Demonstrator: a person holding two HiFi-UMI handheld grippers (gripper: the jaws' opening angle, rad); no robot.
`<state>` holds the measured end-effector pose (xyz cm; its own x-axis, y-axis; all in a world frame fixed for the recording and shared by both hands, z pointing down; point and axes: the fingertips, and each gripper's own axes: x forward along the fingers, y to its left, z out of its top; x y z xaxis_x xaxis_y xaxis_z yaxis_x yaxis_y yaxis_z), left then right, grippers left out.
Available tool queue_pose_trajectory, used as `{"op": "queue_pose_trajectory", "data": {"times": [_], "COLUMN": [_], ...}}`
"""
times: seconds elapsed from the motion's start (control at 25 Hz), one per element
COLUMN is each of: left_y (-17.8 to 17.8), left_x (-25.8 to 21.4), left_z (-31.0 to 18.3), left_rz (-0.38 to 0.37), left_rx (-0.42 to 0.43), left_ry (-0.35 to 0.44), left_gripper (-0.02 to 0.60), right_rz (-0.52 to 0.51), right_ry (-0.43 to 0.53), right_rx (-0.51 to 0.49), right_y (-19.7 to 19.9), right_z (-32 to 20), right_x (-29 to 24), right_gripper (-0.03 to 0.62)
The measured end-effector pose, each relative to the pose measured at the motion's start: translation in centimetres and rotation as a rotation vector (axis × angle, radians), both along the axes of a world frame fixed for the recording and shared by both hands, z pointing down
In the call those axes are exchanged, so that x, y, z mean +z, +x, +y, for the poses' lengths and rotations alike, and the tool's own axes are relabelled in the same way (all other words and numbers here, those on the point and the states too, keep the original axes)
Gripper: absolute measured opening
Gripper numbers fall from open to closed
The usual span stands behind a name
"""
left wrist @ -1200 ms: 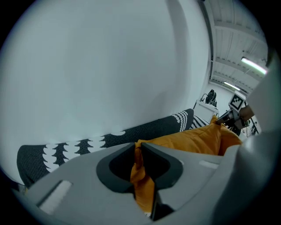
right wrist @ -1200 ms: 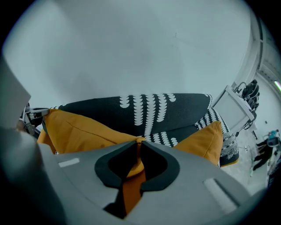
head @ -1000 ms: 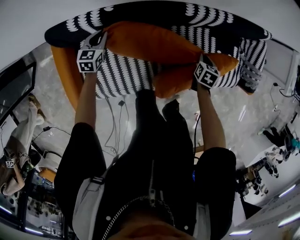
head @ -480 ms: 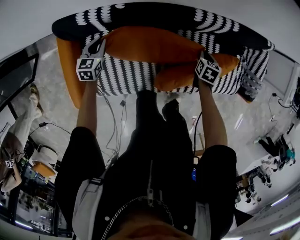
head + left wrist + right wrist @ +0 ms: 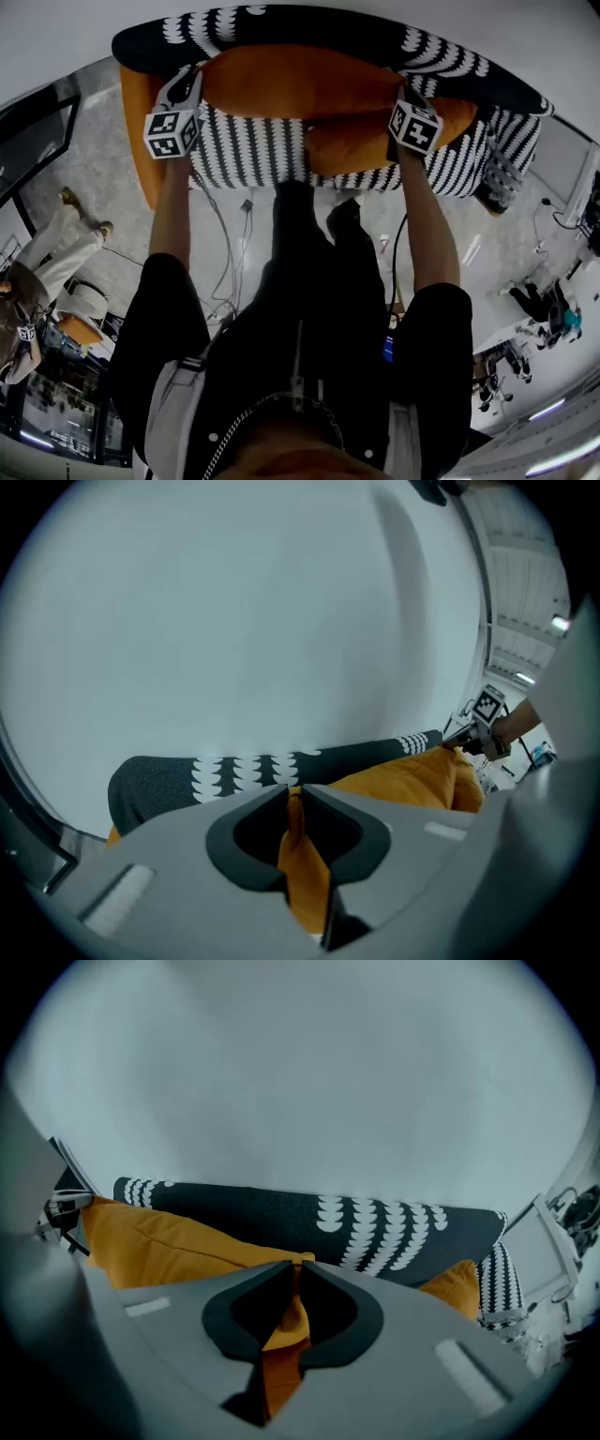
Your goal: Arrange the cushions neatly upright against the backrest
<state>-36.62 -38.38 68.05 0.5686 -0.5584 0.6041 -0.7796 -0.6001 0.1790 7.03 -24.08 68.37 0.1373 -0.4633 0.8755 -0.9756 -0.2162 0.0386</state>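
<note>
Head view: long orange cushion (image 5: 300, 82) hangs crosswise between the hands. The left tool (image 5: 199, 84) pinches its left end and the right tool (image 5: 401, 96) its right end. The patterned backrest (image 5: 309, 23) lies just beyond it, and a second orange cushion (image 5: 361, 145) lies on the seat below, nearer the right hand.

Left gripper view: jaws narrow, clamped on a fold of orange fabric.

Right gripper view: the same, on a corner. With the backrest straight ahead, the next move is probably to set the cushion forward against it.
</note>
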Motion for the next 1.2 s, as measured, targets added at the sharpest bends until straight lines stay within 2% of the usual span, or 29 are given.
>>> {"op": "queue_pose_trajectory", "data": {"times": [0.28,0.48,0.6,0.72,0.88,1.0,1.2], "left_y": [-0.9,-2.9,-3.9,-4.0,-4.2,-4.3,-3.7], "left_x": [-0.6,0.3,1.4,1.3,-0.9,-2.7,-5.0], "left_z": [-3.5,-4.9,-5.1,-5.3,-4.9,-3.9,0.2], "left_rz": [-0.005,-0.009,0.018,0.044,-0.016,-0.052,-0.046], "left_rx": [-0.066,-0.084,-0.15,-0.214,-0.234,-0.228,-0.222], "left_ry": [0.001,0.021,-0.01,-0.024,0.042,0.091,0.132], "left_gripper": [0.057,0.057,0.062,0.093,0.17,0.192,0.193], "right_rz": [-0.023,-0.053,-0.057,-0.028,-0.003,0.02,0.012], "right_ry": [0.025,0.036,0.018,-0.002,0.035,0.1,0.179], "right_rx": [-0.027,0.001,-0.015,-0.034,-0.031,-0.021,0.0], "right_y": [-0.6,-2.4,-2.9,-2.5,-1.7,-1.3,-1.1], "right_z": [-3.8,-5.4,-5.5,-5.4,-4.9,-4.2,-2.1], "right_x": [-0.7,0.2,0.9,0.7,-0.8,-2.6,-5.3], "right_gripper": [0.035,0.035,0.038,0.046,0.071,0.084,0.091]}}
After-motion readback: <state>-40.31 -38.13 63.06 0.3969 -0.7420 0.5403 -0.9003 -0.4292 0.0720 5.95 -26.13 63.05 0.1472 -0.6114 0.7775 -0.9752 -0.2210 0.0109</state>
